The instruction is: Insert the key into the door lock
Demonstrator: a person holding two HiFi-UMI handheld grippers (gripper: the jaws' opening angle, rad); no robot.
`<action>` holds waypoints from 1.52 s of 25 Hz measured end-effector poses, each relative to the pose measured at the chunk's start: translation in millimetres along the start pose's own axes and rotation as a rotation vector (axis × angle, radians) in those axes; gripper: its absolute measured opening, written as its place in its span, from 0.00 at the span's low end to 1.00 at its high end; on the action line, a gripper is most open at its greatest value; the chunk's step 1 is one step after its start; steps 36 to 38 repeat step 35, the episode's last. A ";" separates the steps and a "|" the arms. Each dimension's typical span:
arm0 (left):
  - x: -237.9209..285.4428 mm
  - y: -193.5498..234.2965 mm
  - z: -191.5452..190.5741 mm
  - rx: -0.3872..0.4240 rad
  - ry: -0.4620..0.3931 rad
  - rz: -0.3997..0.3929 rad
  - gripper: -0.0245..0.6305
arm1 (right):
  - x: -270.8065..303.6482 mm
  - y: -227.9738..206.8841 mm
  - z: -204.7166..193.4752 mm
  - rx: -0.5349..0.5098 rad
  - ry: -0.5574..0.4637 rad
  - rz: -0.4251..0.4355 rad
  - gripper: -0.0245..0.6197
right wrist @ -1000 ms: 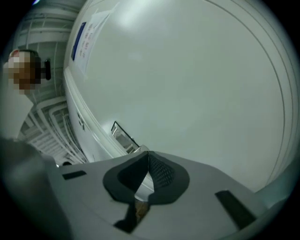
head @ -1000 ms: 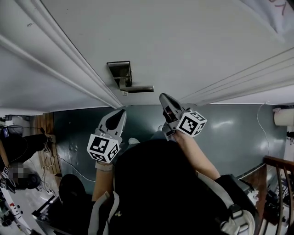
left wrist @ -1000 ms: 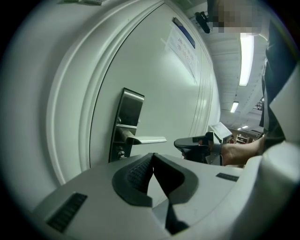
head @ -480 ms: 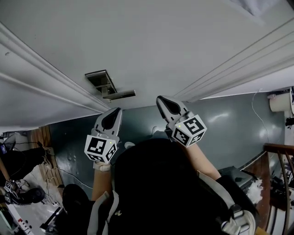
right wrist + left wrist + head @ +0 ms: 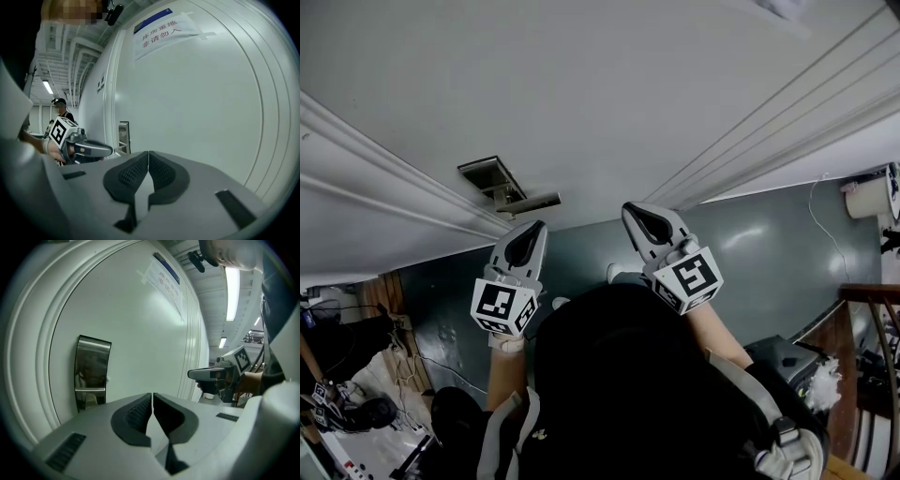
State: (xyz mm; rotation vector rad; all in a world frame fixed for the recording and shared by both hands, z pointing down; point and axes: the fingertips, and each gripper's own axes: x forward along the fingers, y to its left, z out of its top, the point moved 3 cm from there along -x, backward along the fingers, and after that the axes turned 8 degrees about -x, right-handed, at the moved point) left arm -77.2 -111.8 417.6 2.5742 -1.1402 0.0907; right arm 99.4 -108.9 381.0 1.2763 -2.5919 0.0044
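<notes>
Head view: one door, one lock plate, one lever handle running from the plate toward the right gripper's side. The left gripper is near, just below the plate. The right gripper lies farther off, past the lever's free end. Neither touches the door. Keys: none seen.

Left gripper view: the jaws are pressed together with nothing visible between them. The lock plate is ahead and left of the tips, long axis upright. One paper notice hangs above and right of the plate.

Right gripper view: the jaws are likewise together and show no key. The lock plate is ahead-left, with the left gripper close beside it. One person stands beyond. The left gripper looks the nearer to the lock.
</notes>
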 end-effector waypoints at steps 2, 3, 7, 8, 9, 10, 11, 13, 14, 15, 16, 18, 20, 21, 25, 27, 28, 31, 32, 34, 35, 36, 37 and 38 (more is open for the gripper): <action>0.7 -2.1 1.7 0.005 -0.001 -0.001 0.05 | -4.1 -1.7 0.3 -0.016 0.002 -0.004 0.06; 0.8 -2.7 2.7 0.007 -0.003 0.000 0.05 | -5.8 -2.2 0.3 -0.021 0.003 -0.005 0.06; 2.5 -4.2 3.2 0.009 -0.002 0.000 0.05 | -9.0 -4.2 -1.2 -0.034 0.014 -0.005 0.07; 3.0 -4.2 2.7 0.009 0.000 0.001 0.05 | -8.7 -4.4 -2.0 -0.038 0.016 -0.003 0.07; 3.3 -4.1 2.1 0.010 0.002 0.002 0.05 | -8.2 -4.5 -3.1 -0.041 0.020 -0.001 0.07; 3.6 -4.1 1.6 0.010 0.003 0.003 0.05 | -7.6 -4.9 -4.5 -0.041 0.024 0.001 0.07; 4.0 -4.3 1.2 0.011 0.004 0.005 0.05 | -7.1 -5.7 -6.3 -0.036 0.030 0.001 0.06; 4.8 -5.3 0.7 0.013 0.005 0.009 0.05 | -7.1 -8.5 -10.0 -0.013 0.039 0.001 0.06; 5.1 -6.0 0.5 0.014 0.004 0.011 0.05 | -7.1 -9.9 -11.7 -0.002 0.041 0.002 0.07; 5.3 -6.5 0.2 0.014 0.004 0.014 0.05 | -6.9 -11.1 -13.4 0.004 0.041 0.005 0.07; 5.3 -6.7 -0.2 0.013 0.003 0.018 0.05 | -6.2 -12.1 -15.1 0.008 0.039 0.009 0.07; 5.2 -6.1 -1.1 0.009 0.003 0.028 0.05 | -3.6 -12.9 -17.5 0.015 0.042 0.017 0.06; 4.8 -4.8 -3.2 0.004 0.002 0.038 0.05 | -0.4 -13.0 -18.3 0.014 0.047 0.027 0.06; 4.6 -4.0 -4.6 0.001 0.001 0.042 0.05 | 1.4 -13.2 -18.6 0.013 0.046 0.032 0.06; 3.8 -3.0 -6.9 -0.004 -0.003 0.062 0.05 | 5.9 -14.9 -20.2 0.007 0.039 0.052 0.06; 3.5 -3.6 -8.5 -0.008 -0.004 0.073 0.05 | 6.7 -14.8 -21.1 0.011 0.040 0.064 0.07; 3.4 -3.7 -9.4 -0.011 -0.005 0.077 0.05 | 7.1 -14.8 -21.7 0.012 0.042 0.070 0.07; 3.2 -4.4 -11.2 -0.018 -0.004 0.087 0.05 | 8.4 -16.1 -22.6 0.011 0.043 0.083 0.06; 3.5 -4.6 -11.5 -0.019 -0.003 0.089 0.05 | 8.9 -16.9 -22.7 0.012 0.043 0.085 0.07; 4.3 -4.5 -12.0 -0.021 -0.001 0.094 0.05 | 10.2 -18.8 -22.5 0.016 0.043 0.088 0.07; 4.7 -4.3 -12.2 -0.023 -0.001 0.096 0.05 | 11.0 -19.7 -22.4 0.018 0.043 0.090 0.07; 4.7 -4.3 -12.2 -0.023 -0.001 0.096 0.05 | 11.0 -19.7 -22.4 0.018 0.043 0.090 0.07; 4.7 -4.3 -12.2 -0.023 -0.001 0.096 0.05 | 11.0 -19.7 -22.4 0.018 0.043 0.090 0.07; 4.7 -4.3 -12.2 -0.023 -0.001 0.096 0.05 | 11.0 -19.7 -22.4 0.018 0.043 0.090 0.07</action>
